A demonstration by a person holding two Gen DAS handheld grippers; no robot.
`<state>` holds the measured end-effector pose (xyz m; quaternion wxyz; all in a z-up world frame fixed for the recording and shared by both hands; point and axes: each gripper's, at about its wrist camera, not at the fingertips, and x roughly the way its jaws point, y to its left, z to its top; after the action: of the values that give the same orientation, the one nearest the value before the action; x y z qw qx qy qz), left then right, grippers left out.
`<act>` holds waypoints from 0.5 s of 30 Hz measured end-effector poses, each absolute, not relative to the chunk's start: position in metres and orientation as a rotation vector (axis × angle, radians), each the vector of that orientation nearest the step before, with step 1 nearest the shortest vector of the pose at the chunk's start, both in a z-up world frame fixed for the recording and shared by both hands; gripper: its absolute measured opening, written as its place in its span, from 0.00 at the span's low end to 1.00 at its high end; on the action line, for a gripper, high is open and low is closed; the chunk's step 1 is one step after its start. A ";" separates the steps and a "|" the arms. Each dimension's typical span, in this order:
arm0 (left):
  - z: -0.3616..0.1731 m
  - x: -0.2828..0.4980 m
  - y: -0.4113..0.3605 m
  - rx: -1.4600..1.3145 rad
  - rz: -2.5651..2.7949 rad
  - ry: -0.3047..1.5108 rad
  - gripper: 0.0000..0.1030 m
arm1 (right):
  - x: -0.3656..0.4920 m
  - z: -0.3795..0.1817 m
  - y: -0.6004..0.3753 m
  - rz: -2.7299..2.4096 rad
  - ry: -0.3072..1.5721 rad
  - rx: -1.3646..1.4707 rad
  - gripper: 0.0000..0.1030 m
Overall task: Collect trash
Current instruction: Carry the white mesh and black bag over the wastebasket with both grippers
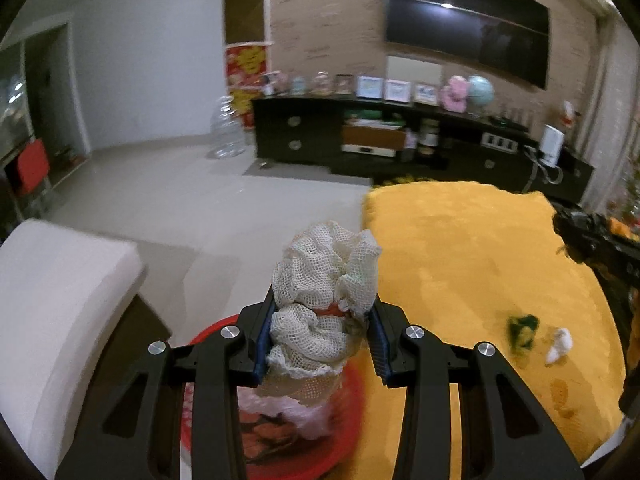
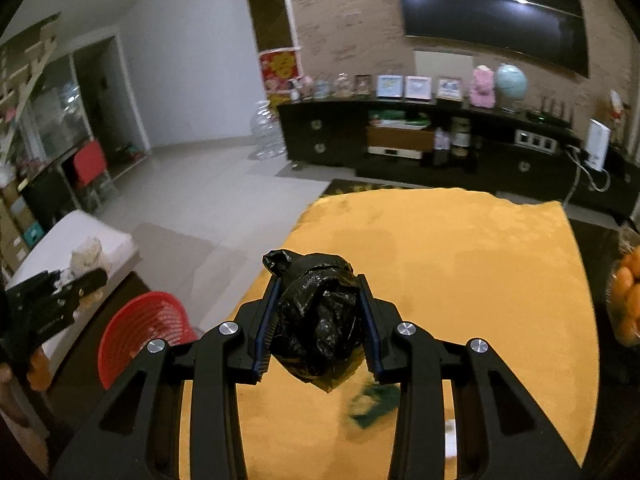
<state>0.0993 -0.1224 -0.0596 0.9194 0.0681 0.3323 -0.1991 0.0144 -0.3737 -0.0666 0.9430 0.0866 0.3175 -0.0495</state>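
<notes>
We carry trash to the basket [image 1: 208,340]: left gripper [image 1: 320,334] clamps netting [image 1: 328,276] above it (release next), right gripper [image 2: 318,326] clamps a bag [image 2: 316,312] beside it.

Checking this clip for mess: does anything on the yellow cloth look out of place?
Yes. Two scraps lie loose on the yellow cloth: a crumpled green wrapper and a small white scrap beside it, uncollected. The left gripper holds white mesh netting above the red basket; the right gripper holds a black plastic bag.
</notes>
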 end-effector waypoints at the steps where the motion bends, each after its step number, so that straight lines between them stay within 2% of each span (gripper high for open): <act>1: -0.060 0.103 -0.116 0.134 -0.397 0.688 0.36 | 0.018 -0.069 -0.368 -0.088 0.654 0.173 0.35; 15: -0.084 0.116 -0.042 0.101 -0.247 0.766 0.36 | 0.061 -0.086 -0.259 0.113 0.726 0.065 0.35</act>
<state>0.1162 -0.0416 -0.0838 0.9189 0.0489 0.3726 -0.1203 0.0614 -0.2592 -0.0858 0.9327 0.0319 0.3550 0.0553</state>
